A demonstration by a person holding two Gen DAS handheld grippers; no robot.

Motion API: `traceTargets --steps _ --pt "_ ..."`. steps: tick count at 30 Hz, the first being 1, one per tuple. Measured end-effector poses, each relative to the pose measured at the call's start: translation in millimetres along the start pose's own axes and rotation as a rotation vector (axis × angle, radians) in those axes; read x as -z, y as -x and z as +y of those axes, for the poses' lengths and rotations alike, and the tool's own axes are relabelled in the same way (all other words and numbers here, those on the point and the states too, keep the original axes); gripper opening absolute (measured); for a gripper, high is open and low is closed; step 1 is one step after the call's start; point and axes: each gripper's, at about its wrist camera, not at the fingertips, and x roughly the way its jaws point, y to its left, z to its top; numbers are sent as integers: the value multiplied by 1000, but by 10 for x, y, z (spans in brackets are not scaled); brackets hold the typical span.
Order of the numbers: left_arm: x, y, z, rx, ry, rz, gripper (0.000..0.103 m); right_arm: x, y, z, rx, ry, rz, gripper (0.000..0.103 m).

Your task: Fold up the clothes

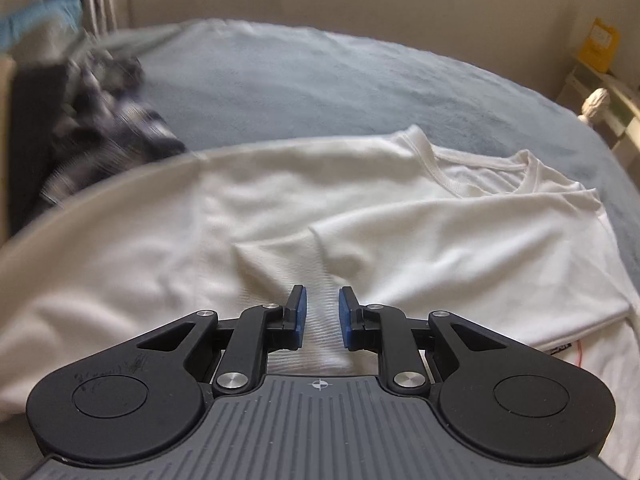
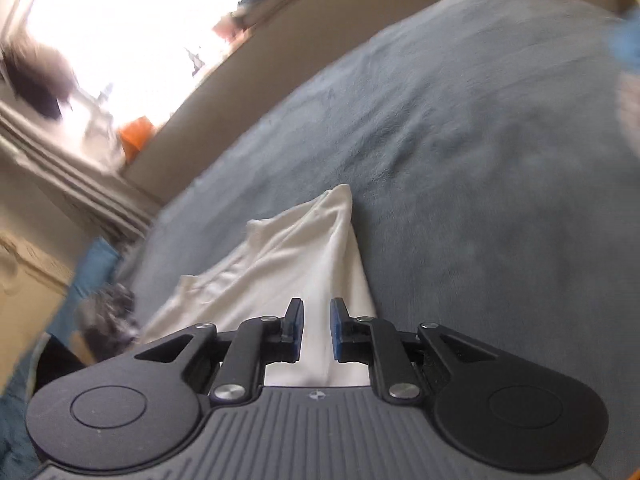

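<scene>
A white T-shirt [image 1: 400, 216] lies on a blue-grey blanket [image 1: 320, 88], collar to the right and one side folded over the body. My left gripper [image 1: 322, 312] is low over the shirt's near part. Its blue pads [image 1: 301, 312] are close together, with a puckered ridge of white cloth running in between them. In the right wrist view, a taut strip of the T-shirt [image 2: 304, 256] stretches from a far corner on the blanket [image 2: 480, 140] back into my right gripper [image 2: 316, 328], whose pads [image 2: 335, 332] clamp it.
A pile of dark plaid clothes [image 1: 100, 120] sits at the blanket's left edge, also seen blurred as the dark pile [image 2: 108, 316]. A yellow box [image 1: 598, 44] and a small figurine [image 1: 596, 104] stand on the right. A bright window [image 2: 140, 20] and a radiator [image 2: 72, 176] are beyond the bed.
</scene>
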Motion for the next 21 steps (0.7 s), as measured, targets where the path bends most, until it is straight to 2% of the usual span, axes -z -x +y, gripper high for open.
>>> traceTargets --steps 3,8,11,13,15,18,21 --pt "140 242 69 15 29 -9 18 391 470 -18 -25 -105 -124 23" --pt "373 647 185 39 77 -23 18 1257 914 -91 -89 -298 -246 25" --pt "513 889 254 54 105 -31 18 1756 994 -188 -238 -478 -276 27" --pt "606 1051 300 64 125 -37 18 2083 851 -238 -369 -612 -282 29" --pt "696 1196 330 71 141 -46 18 2350 685 -243 -408 -678 -272 29" --pt "813 1330 292 68 152 -74 18 2592 458 -179 -337 -640 -290 30" --pt "918 1421 257 46 167 -86 18 2559 375 -48 -246 -527 -276 30"
